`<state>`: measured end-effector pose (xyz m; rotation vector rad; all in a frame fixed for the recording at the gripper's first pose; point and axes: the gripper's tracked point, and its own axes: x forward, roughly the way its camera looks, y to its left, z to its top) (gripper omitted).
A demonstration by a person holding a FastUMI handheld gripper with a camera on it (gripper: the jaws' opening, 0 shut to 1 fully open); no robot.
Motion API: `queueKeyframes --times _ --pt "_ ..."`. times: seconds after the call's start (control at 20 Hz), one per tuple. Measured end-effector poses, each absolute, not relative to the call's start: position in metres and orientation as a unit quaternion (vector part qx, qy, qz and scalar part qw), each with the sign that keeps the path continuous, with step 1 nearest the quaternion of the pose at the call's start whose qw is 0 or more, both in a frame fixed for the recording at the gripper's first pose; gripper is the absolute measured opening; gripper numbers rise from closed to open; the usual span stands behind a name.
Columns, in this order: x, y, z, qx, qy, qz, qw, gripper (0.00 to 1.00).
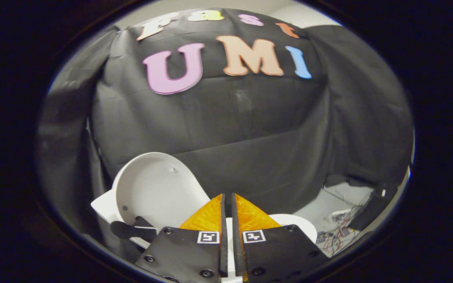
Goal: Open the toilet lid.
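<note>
Gripper (227, 202) nearly closed, thin gap between the orange fingers (209, 216), nothing held. White toilet lid (157, 190) up and open, just beyond the fingers on the left. White toilet rim (295, 222) low on the right. Wires (338, 234) on the floor, far right.

Dim, soft-focus fisheye, strongly bowed at edges.

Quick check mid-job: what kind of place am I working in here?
Likely a staged test booth, not a real bathroom: black cloth wall, a white toilet with its lid raised, loose wiring on the floor. The tool is nearly shut, holding nothing.
</note>
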<state>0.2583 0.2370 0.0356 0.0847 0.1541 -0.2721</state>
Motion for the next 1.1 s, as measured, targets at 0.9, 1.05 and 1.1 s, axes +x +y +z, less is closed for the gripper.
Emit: queueKeyframes --times 0.9,1.05,1.1 --pt "0.284 0.36 0.071 -0.07 0.054 -0.053 0.995 0.07" --pt "0.282 0.322 0.084 -0.052 0.041 -0.08 0.995 0.07" --pt "0.281 0.309 0.087 -0.043 0.037 -0.089 0.994 0.07"
